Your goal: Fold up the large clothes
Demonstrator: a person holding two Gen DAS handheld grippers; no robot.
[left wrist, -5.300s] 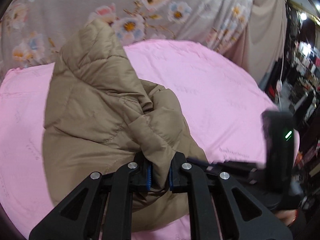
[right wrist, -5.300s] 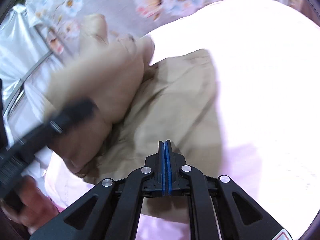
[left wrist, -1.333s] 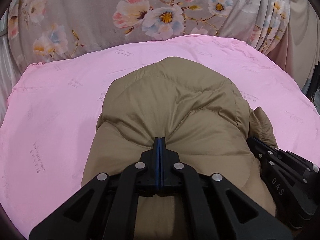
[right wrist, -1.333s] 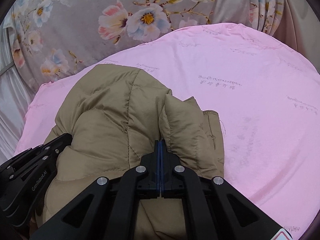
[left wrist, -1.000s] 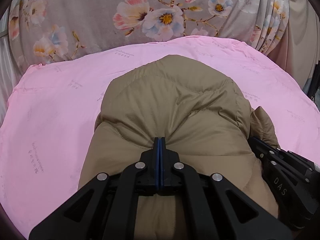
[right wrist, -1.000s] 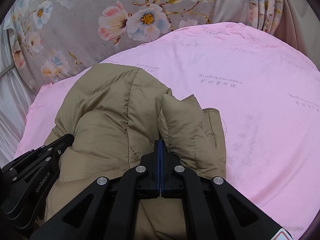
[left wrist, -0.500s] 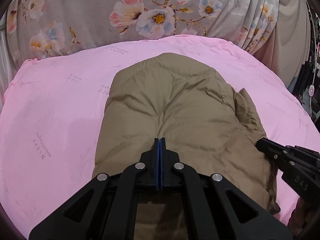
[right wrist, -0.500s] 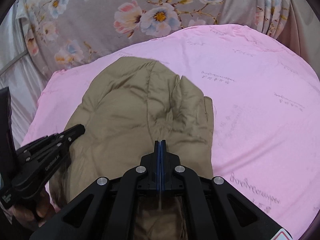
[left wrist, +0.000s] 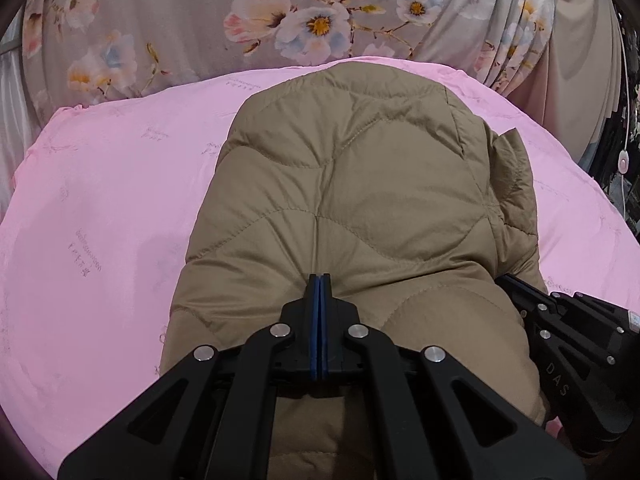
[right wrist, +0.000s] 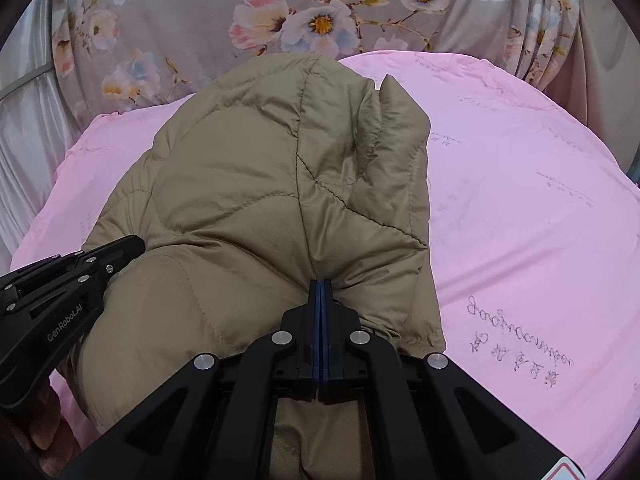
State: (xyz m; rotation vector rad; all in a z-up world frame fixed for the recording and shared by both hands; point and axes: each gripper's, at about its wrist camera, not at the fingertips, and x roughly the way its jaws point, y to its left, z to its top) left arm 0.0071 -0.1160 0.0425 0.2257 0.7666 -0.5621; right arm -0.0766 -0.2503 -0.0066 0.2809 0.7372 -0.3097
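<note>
Count: one tan quilted jacket [left wrist: 360, 184]; one pink sheet [left wrist: 104, 216]; one floral curtain [left wrist: 280, 20]; two black grippers, left gripper [left wrist: 319, 280] and right gripper [right wrist: 320, 284].

Soft, even indoor light fills both views, with no glare. The quilted jacket [left wrist: 352, 184] casts faint shadows on the pink sheet [left wrist: 100, 208]. Everything is sharp; fisheye bending and dark vignetting mark the edges.

From here I can't see the near end of the quilted jacket [left wrist: 352, 184]; both gripper frames cover it. Print on the pink sheet [right wrist: 520, 220] is unreadable.
</note>
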